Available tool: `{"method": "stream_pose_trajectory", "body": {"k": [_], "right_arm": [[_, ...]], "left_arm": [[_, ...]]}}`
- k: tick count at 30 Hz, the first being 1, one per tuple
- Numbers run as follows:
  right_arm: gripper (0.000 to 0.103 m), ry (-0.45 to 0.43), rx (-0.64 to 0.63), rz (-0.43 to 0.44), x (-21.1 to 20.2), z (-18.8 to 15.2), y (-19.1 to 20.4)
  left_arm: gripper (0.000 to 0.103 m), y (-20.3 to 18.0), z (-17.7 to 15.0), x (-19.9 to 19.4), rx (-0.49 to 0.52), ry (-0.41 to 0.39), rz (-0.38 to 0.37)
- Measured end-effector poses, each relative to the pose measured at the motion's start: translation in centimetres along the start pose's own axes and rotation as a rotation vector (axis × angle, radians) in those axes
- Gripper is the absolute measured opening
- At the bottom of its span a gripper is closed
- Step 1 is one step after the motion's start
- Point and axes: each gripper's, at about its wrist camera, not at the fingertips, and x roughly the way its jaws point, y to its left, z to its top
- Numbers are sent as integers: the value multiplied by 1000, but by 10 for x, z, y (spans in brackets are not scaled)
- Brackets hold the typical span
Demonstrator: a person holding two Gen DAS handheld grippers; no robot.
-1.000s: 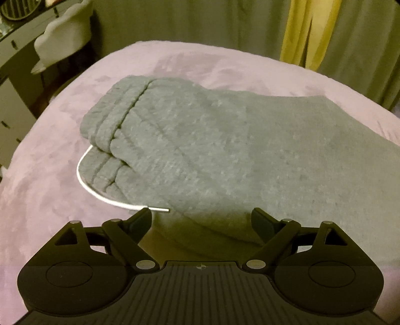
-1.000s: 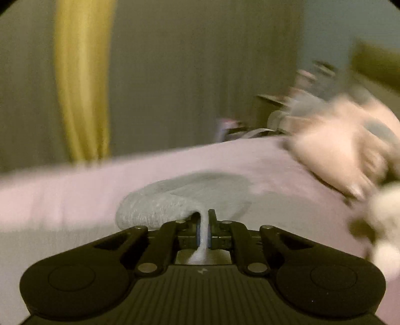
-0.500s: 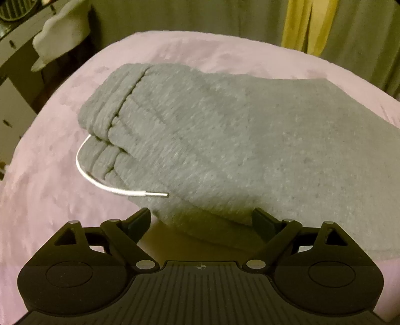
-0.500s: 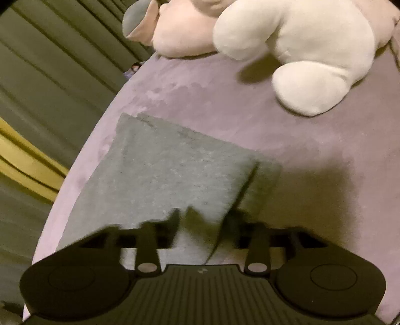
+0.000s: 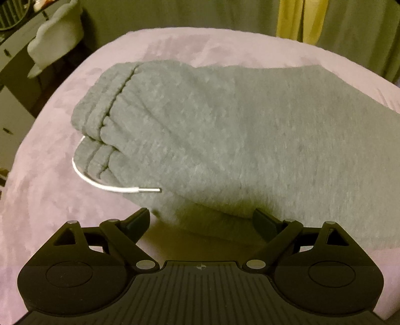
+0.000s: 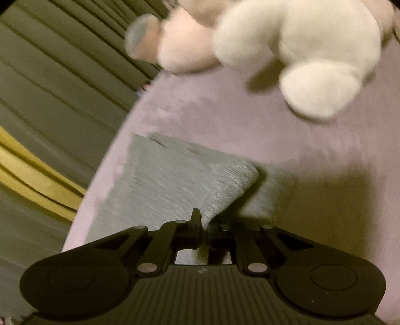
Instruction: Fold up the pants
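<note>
Since the frame a second ago, the right gripper has been swung from a level look across the bed to a downward look at the hem end of the pants, and its jaws, parted half a second ago, are pressed together again on a pinch of grey ribbed cloth. The left gripper has barely been shifted; its jaws are held wide, with nothing between the pads, just short of the near fold of the pants.

The left wrist view alone shows the gathered waistband toward the bed's left edge, with a white drawstring curling from it onto the lilac cover. A white garment draped beside dark furniture is seen past that edge, and a yellow curtain behind the far edge.

The right wrist view alone shows the flat leg end lying near the bed's curtain-side edge, and a blurred pink-and-white plush toy resting farther along the bed, well apart from the pants.
</note>
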Motion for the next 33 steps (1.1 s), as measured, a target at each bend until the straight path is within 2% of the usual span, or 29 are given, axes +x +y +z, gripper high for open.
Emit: {"method": "stream_pose_trajectory", "body": {"k": [1,3,4,5,7,9,10,12,14,15,16,17,18,19,20,22,23,25,26,28,33], "right_arm": [[5,-17,0,22,-6,1,2],[5,-13,136,131,-15,8,-9],[5,-11,191,156,-16,11,-16],[5,-24,204,142,-19,14,-20],[5,-61,76,1,-21,16,-16],[9,-8,-85,-160,-8,9,-5],[16,-4,-110,-220,-5,5,-4],[19,-53,-108,-251,-12,4,-1],[35,-140,-145,-332,-21,3,11],[38,-172,-184,-356,-26,2,20],[47,-201,-212,-339,-31,0,27],[64,-216,-232,-292,-36,-3,35],[75,-220,-252,-233,-39,-6,43],[95,-208,-282,-168,-40,-12,54],[99,-182,-308,-124,-38,-15,62],[99,-85,-345,-41,-22,-29,75],[99,-6,-341,-17,-9,-34,78],[99,194,-311,-30,26,-46,76],[99,231,-326,-55,37,-48,77],[99,207,-361,-55,41,-49,82],[99,186,-350,-57,43,-53,82]], "left_arm": [[94,0,1,-3,-2,-7,2],[94,1,4,-9,-9,-33,-3],[94,2,5,-11,-13,-44,-6],[94,3,6,-12,-17,-51,-6],[95,4,7,-11,-24,-50,-5],[94,4,7,-7,-31,-33,3],[94,4,6,-5,-33,-22,7],[94,5,4,0,-36,0,17],[95,8,4,2,-41,7,17],[95,10,4,2,-47,1,21],[94,13,5,2,-56,-4,26],[94,17,7,1,-69,-10,31],[95,22,9,1,-85,-17,36],[95,26,10,1,-101,-22,44],[95,32,12,1,-124,-27,56],[95,43,14,1,-155,-34,60],[95,49,15,1,-169,-38,57],[94,58,16,2,-194,-51,53],[94,62,16,3,-206,-58,52],[94,70,18,5,-235,-65,50],[94,87,28,12,-295,-94,37]]}}
